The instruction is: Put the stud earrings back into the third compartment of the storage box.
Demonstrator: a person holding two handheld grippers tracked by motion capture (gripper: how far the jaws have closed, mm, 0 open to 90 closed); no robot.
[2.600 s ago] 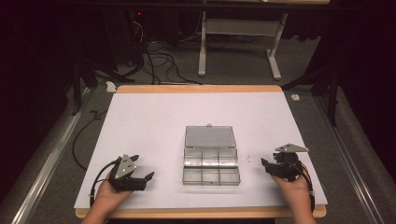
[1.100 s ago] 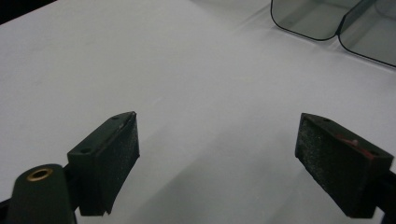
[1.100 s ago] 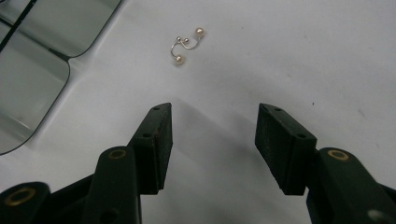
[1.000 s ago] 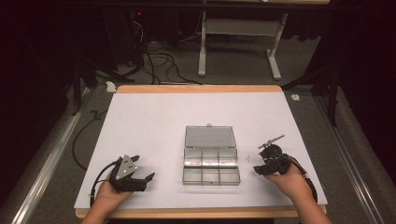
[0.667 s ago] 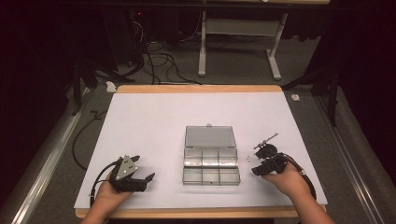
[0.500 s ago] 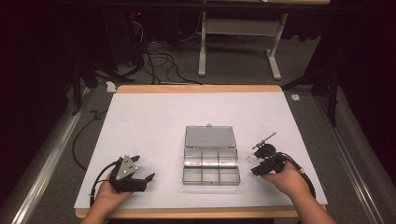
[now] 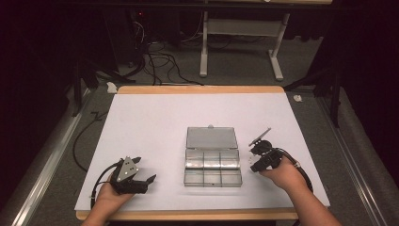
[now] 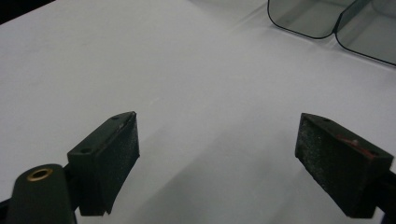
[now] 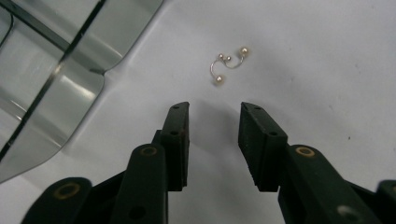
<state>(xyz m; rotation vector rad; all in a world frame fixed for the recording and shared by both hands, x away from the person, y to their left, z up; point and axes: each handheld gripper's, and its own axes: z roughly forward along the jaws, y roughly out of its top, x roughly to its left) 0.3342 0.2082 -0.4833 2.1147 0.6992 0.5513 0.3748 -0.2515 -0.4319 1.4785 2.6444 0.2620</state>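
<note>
A clear plastic compartment box lies open in the middle of the white table, its lid flat behind it. Just right of it, my right gripper hovers low over the table, jaws partly open with nothing between them. In the right gripper view a small curved metal piece with pearl-like beads lies on the table just ahead of that gripper, beside the box's corner. My left gripper rests near the front left, wide open and empty; the box's edge shows far ahead.
The white table top has a wooden front edge and back edge. A metal stand and cables sit on the floor behind. A cable trails from my right gripper.
My right gripper has moved left and a little forward toward the box's right side, tilting over. The left gripper has stayed still.
</note>
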